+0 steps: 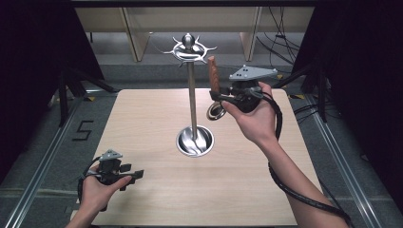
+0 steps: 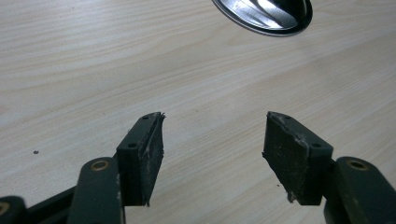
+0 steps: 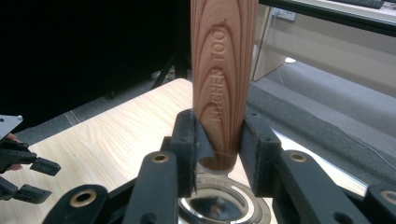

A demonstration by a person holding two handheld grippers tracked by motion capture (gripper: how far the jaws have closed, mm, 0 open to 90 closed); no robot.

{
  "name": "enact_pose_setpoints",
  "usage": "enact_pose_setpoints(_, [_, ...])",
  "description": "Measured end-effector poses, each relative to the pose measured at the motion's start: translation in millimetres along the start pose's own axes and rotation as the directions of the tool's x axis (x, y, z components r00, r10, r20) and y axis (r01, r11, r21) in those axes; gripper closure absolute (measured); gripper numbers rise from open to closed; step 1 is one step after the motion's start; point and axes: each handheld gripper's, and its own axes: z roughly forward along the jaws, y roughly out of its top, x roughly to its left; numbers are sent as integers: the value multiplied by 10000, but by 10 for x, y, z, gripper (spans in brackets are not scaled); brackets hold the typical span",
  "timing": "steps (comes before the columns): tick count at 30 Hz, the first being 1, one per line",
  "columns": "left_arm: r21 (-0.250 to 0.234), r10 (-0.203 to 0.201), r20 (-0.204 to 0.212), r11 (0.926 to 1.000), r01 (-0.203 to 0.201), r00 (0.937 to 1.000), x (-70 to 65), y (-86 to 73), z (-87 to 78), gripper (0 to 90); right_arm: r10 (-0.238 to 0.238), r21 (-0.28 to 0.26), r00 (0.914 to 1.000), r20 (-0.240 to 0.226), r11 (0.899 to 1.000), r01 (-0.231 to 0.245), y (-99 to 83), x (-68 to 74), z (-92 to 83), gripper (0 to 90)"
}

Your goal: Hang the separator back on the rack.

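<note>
You get even overhead light on the pale table (image 1: 157, 199), while the surroundings fall nearly black. Glare glints off the steel base (image 1: 195, 141) of the stand. The high view is soft and low in detail; both gripper views are sharp up close, hazier farther off.

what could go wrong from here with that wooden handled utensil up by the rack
The right tool pinches only the bottom of the wooden handle, so the utensil could pivot or slip. Its metal ring end hangs close to the rack's pole and might knock the hook stand over.
</note>
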Motion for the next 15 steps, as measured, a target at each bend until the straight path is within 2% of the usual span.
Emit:
enact_pose_setpoints(2, [-135, -47, -27, 9999, 46, 10000, -1, -5, 4, 372, -39, -22, 10000, -53, 10000, 39, 6, 8, -1, 696])
enact_pose_setpoints(6, [-49, -19, 27, 10000, 20, 10000, 0, -1, -2, 372, -118, 2, 9999, -56, 9999, 118, 9, 28, -4, 696])
enact_pose_setpoints(7, [-196, -187, 25, 9996, 187, 9998, -13, -1, 10, 372, -43, 39, 9999, -109, 10000, 44, 9, 29, 1, 696])
enact_pose_setpoints(8, [-113, -88, 33, 9999, 88, 10000, -6, 0, 4, 372, -49, 19, 9999, -163, 10000, 49, 8, 22, 10, 696])
enact_pose_setpoints(9, [-16, 11, 33, 10000, -11, 10000, 0, 1, -2, 372, 21, 77, 10000, -25, 10000, -21, 5, 25, 10, 696])
enact_pose_setpoints(11, [-49, -35, 30, 10000, 35, 10000, -1, -1, -1, 372, 116, 150, 9999, -74, 9998, -115, 5, 16, 20, 696])
enact_pose_setpoints(13, [-60, -28, 3, 10000, 28, 10000, 2, -1, 2, 372, -89, 64, 10000, -40, 9999, 89, 11, 1, 35, 696])
enact_pose_setpoints(15, [-152, -47, 26, 9999, 47, 10000, 0, -5, 12, 372, 95, 125, 9999, -106, 9999, -94, 20, 17, 47, 696])
